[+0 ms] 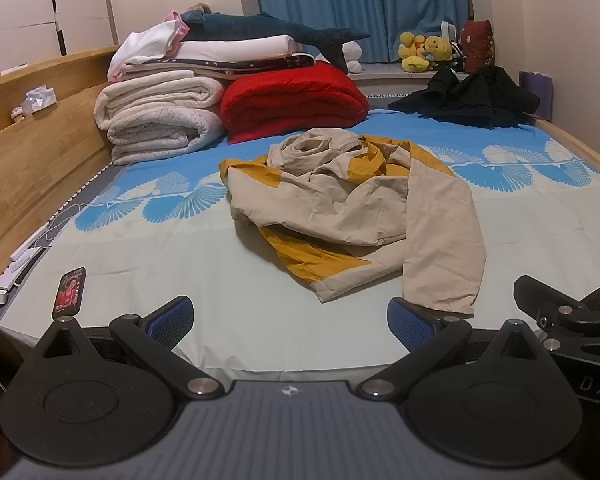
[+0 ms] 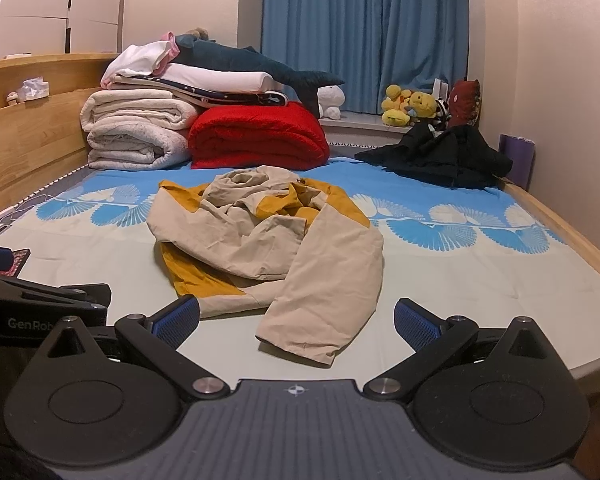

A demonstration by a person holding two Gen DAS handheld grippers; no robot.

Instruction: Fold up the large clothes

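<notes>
A crumpled beige and mustard jacket lies in a heap in the middle of the bed, one beige sleeve stretched toward the front edge. My left gripper hovers open over the bed's near edge, its right blue pad beside the sleeve cuff, apart from it. My right gripper is open too, with the sleeve cuff lying between and just beyond its fingertips, not gripped. In the left wrist view part of the right gripper's body shows at the right edge.
Folded white blankets and a red blanket are stacked at the back left under a plush shark. A black garment lies back right. A phone rests near the front left. Wooden bed rails run along both sides.
</notes>
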